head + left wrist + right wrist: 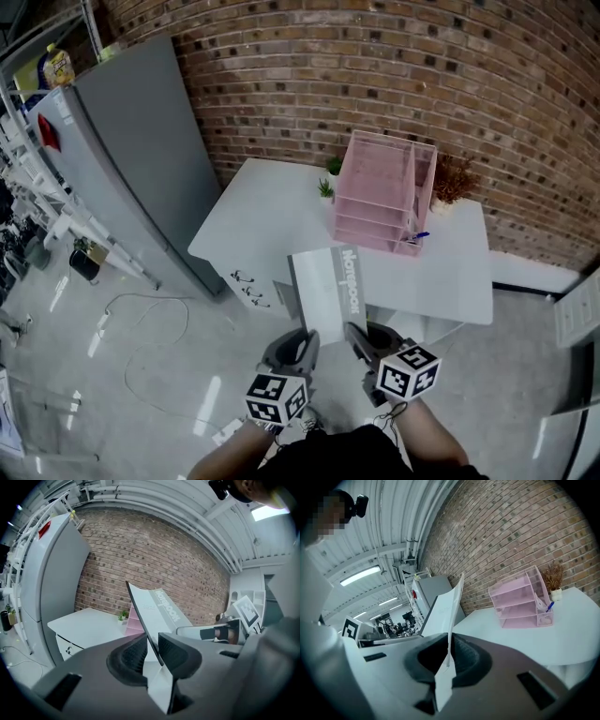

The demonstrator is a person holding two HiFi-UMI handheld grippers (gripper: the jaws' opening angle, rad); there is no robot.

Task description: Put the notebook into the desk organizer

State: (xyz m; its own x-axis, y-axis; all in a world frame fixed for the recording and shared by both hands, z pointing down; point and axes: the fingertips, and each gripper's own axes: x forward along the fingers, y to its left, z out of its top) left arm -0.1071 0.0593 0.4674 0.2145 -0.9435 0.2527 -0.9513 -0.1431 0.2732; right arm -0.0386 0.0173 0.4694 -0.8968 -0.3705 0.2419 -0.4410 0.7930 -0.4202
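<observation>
A grey-and-white notebook (328,286) is held in the air before the white table's (253,216) near edge, its spine lettering facing up. My left gripper (302,343) is shut on its near left corner and my right gripper (360,339) is shut on its near right corner. In the left gripper view the notebook (157,609) rises edge-on from between the pads of the left gripper (152,651). The right gripper view shows the notebook (446,604) pinched in the right gripper (449,658). The pink mesh desk organizer (380,192) stands on the table's far side, also visible as the organizer (520,604).
A tall grey cabinet (131,141) stands left of the table against the brick wall. Two small green plants (326,187) sit left of the organizer, and a dried plant in a pot (453,183) right of it. A blue pen (417,236) sticks out of the organizer. A cable (141,319) lies on the floor.
</observation>
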